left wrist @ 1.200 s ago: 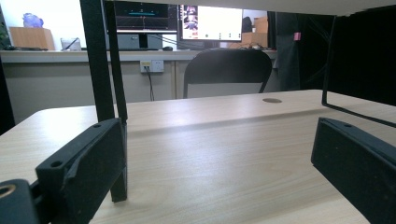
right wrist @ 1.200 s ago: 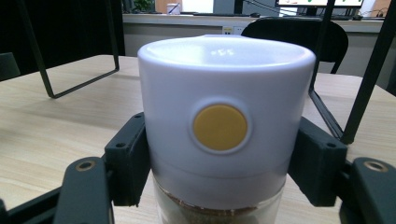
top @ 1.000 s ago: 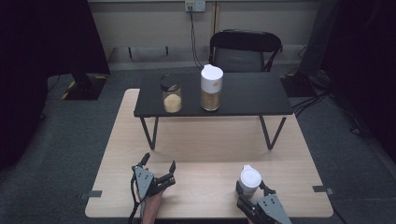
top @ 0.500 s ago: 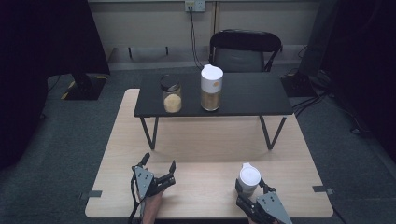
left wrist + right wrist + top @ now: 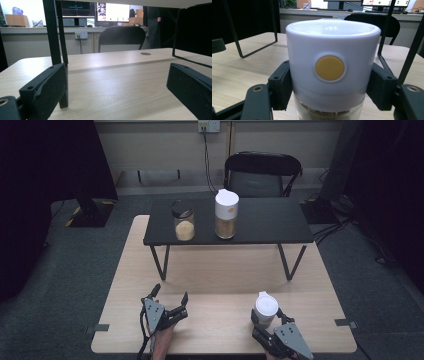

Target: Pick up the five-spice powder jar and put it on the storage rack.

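Note:
A small jar with a white lid (image 5: pixel 265 306) stands on the wooden table (image 5: pixel 220 285) near its front right. My right gripper (image 5: pixel 265 317) is shut on it, one jaw pressed on each side just below the lid. The right gripper view shows the jar (image 5: pixel 329 50) up close, with a yellow dot on the lid and brown contents below, and the right gripper (image 5: pixel 329 90) closed around it. At the front left, my left gripper (image 5: pixel 170 292) rests low over the table, open. Only bare tabletop lies between the jaws of the left gripper (image 5: pixel 117 90).
A low black shelf (image 5: pixel 260 222) on thin metal legs spans the far half of the table. On it stand a black-lidded jar (image 5: pixel 183 222) and a tall white-lidded jar (image 5: pixel 226 215). One shelf leg (image 5: pixel 56 32) rises close by the left jaw. A black chair (image 5: pixel 262 175) sits behind.
The right gripper and the jar it holds have shifted only very slightly. The left gripper has not moved.

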Tool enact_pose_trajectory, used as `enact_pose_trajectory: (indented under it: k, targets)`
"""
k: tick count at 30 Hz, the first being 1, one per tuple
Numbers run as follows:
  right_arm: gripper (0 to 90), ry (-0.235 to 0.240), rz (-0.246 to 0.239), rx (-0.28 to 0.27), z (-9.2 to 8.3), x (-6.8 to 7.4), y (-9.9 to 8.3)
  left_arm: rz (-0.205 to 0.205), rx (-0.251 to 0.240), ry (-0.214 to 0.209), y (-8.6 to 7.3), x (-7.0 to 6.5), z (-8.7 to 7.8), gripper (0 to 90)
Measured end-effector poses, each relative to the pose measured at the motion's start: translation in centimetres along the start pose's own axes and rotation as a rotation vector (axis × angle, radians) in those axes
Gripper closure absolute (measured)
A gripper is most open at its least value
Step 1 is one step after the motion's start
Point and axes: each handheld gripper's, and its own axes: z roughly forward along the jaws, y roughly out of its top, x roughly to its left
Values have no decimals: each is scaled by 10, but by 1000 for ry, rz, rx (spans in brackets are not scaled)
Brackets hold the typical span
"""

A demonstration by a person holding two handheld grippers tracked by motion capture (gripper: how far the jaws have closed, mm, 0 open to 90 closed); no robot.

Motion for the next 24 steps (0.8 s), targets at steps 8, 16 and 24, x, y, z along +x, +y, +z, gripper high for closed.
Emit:
enact_pose_trajectory:
  k: [8,16,24]
  targets:
    - [303,0,-19,-12,2,1,11,0,0,-1,0,0,0,26]
    - [303,4,-31,-28,4,1,19,0,0,-2,0,0,0,26]
    - [303,14,-27,-55,7,1,30,0,0,-3,0,0,0,26]
